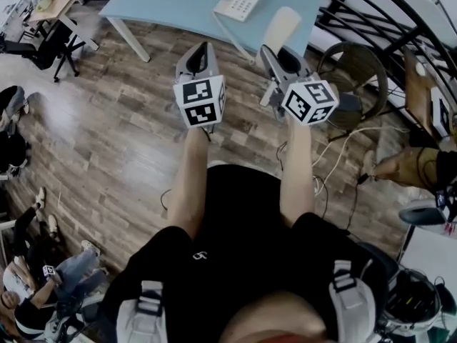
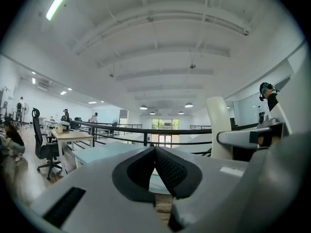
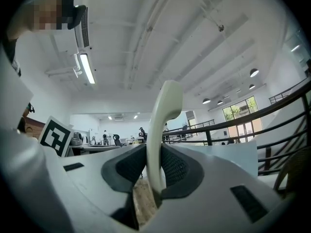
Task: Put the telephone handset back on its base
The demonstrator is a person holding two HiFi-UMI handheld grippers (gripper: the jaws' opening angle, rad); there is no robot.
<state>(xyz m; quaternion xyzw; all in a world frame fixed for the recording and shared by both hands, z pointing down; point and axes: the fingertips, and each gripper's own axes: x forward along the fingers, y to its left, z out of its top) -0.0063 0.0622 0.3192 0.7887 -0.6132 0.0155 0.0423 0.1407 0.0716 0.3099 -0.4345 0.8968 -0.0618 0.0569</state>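
Note:
The cream telephone handset [image 1: 281,26] stands upright in my right gripper [image 1: 277,51], whose jaws are shut on its lower part. In the right gripper view the handset [image 3: 163,115] rises between the dark pads [image 3: 177,166]. The white telephone base [image 1: 238,2] lies on the light blue table [image 1: 164,6], ahead of both grippers and apart from them. My left gripper [image 1: 202,50] is held level beside the right one, its jaws closed tip to tip [image 2: 155,152] with nothing between them. From the left gripper view the handset [image 2: 219,125] shows at the right.
A black railing [image 1: 371,13] runs behind the table at the right. A wicker chair [image 1: 357,70] and loose cables [image 1: 335,148] are on the wooden floor to the right. An office chair [image 1: 50,45] stands far left. People sit at the lower left.

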